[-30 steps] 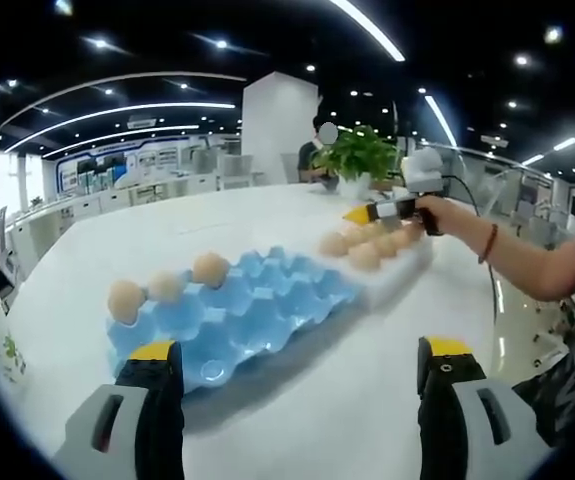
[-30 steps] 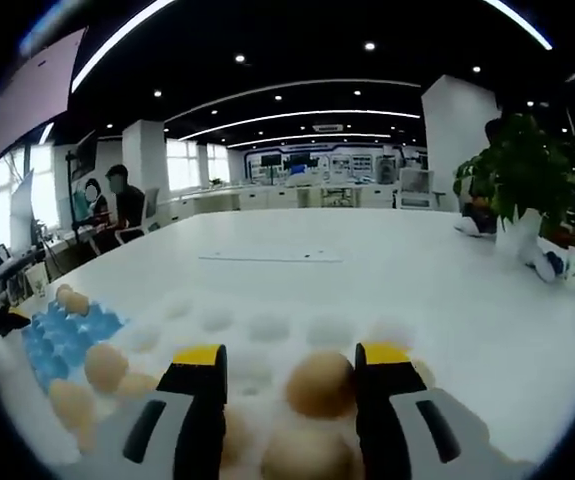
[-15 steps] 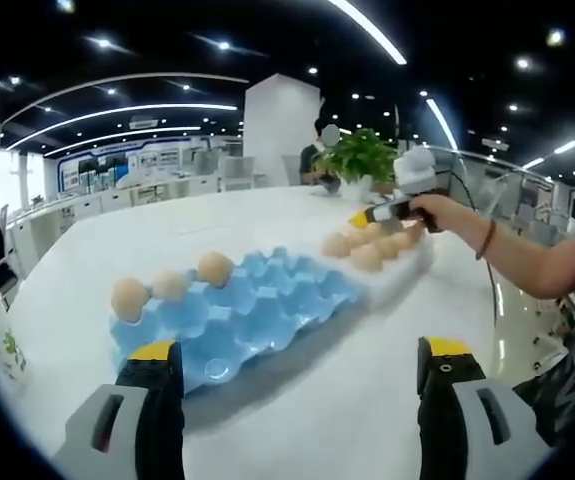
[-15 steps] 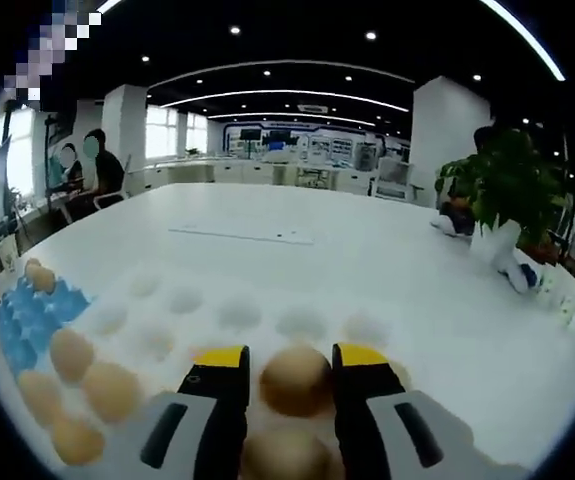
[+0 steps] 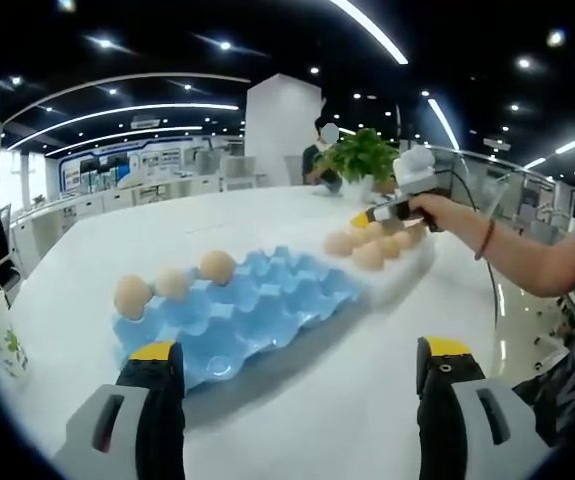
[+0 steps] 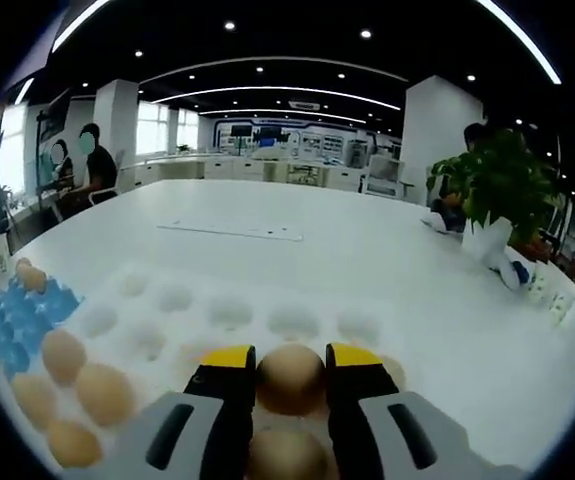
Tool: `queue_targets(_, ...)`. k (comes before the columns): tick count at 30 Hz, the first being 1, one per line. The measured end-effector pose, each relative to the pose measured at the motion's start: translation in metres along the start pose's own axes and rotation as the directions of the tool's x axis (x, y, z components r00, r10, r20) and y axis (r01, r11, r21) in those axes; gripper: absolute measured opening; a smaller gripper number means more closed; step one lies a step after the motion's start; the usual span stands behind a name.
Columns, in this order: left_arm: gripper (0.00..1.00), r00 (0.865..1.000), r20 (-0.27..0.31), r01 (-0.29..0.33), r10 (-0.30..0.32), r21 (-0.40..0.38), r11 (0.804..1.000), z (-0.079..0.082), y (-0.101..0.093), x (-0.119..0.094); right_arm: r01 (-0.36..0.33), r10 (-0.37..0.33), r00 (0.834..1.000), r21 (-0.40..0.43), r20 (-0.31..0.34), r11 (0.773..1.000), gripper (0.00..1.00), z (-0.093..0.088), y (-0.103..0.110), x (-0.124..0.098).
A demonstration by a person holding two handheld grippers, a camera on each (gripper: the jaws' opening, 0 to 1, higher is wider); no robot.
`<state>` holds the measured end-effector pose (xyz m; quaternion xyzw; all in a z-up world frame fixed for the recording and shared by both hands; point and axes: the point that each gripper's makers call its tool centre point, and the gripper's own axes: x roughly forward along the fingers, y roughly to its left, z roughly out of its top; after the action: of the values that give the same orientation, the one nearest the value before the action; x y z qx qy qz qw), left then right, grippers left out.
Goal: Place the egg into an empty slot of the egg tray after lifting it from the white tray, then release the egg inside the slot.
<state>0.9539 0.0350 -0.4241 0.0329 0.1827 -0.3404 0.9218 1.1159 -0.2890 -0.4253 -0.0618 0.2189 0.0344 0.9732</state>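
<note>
Right claw [image 6: 290, 385] now tight around egg [image 6: 290, 378].

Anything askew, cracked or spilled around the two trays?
Nothing stands out. The blue egg tray lies flat with three eggs seated along its far edge, the white tray shows no spill, and the right gripper holds one egg squarely.

My left gripper [image 5: 302, 385] hangs with its jaws spread wide and nothing between them. My right gripper [image 6: 290, 375] has its jaws closed in on the egg [image 6: 290, 378], which sits between the yellow tips. Ahead of the left jaws, my right hand [image 5: 445, 212] grips the handle, forearm outstretched.
</note>
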Motion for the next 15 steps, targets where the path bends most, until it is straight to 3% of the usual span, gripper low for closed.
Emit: queue_targets(15,0.99,1.000,-0.001,0.018,-0.018,0.026,1.000,0.0029,-0.0086,0.0015,-0.005,0.003,0.999,0.037,0.052,0.999,0.27,0.0025,-0.0013,-0.0013)
